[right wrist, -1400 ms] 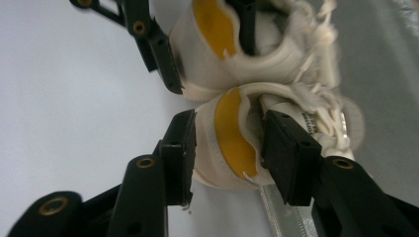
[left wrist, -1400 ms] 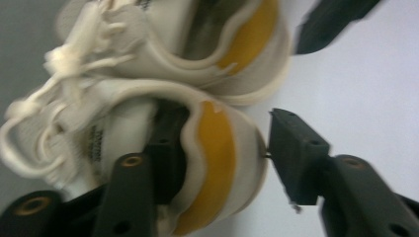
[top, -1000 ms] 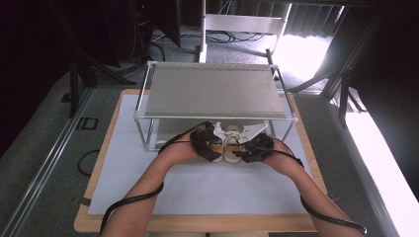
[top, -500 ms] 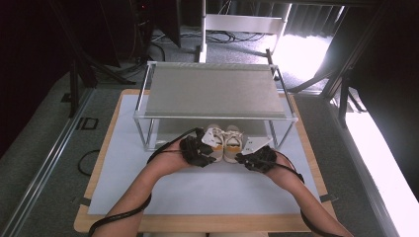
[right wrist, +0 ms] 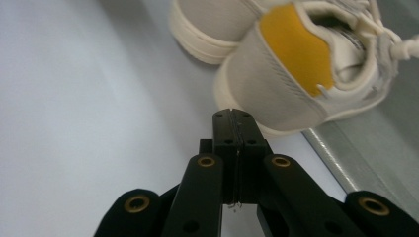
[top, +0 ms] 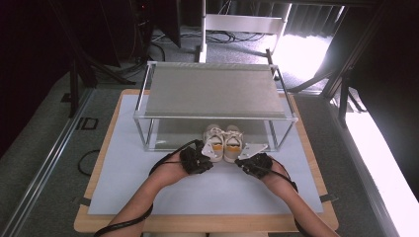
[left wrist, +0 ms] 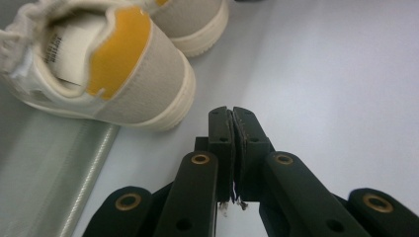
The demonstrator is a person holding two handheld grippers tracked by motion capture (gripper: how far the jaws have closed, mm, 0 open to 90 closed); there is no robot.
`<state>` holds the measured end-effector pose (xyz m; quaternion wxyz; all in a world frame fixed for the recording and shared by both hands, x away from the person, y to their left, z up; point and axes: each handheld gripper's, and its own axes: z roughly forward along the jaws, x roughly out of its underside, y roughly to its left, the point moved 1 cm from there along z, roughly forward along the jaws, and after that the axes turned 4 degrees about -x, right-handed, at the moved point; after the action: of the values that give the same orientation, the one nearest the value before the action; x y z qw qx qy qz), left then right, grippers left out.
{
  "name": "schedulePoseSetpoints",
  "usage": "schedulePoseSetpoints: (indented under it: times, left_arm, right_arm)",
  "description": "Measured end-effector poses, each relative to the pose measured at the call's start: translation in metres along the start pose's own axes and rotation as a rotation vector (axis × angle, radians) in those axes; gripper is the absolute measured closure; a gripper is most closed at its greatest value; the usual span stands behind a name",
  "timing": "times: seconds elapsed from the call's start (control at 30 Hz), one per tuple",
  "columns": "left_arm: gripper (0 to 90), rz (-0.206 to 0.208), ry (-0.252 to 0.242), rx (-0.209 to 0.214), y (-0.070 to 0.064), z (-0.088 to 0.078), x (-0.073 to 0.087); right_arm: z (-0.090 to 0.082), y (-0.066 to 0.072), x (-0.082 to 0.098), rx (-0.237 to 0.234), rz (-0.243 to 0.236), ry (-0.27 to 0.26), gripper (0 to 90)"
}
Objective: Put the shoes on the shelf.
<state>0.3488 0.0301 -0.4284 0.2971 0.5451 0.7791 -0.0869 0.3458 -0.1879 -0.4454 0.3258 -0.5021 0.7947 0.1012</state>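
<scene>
A pair of beige shoes (top: 223,140) with yellow heel tabs stands at the front edge of the rack's lower shelf, heels toward me. My left gripper (top: 209,154) sits just left of the heels and my right gripper (top: 242,158) just right of them. In the left gripper view the jaws (left wrist: 232,111) have just been closing and are shut with nothing between them, a short way from the left shoe (left wrist: 123,74). In the right gripper view the jaws (right wrist: 232,114) have likewise closed empty, right below the heel of the right shoe (right wrist: 291,74).
A two-level metal rack (top: 217,117) stands at the back of the white mat (top: 148,187), which lies on a wooden board (top: 197,223). The grey lower shelf (left wrist: 44,168) ends just under the heels. Dark floor, cables and frame posts surround the table.
Both hands have drawn back from the shoes toward me and spread slightly apart. The shoes stay at the shelf's front edge.
</scene>
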Motion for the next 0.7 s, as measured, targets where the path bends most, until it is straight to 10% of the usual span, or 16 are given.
schedulePoseSetpoints:
  times: [0.7]
  left_arm:
    - [87.2,-0.044,-0.012,-0.074,0.025,0.029,-0.015]
  right_arm:
    - [0.015,-0.023,-0.003,0.074,0.080,-0.013,89.9]
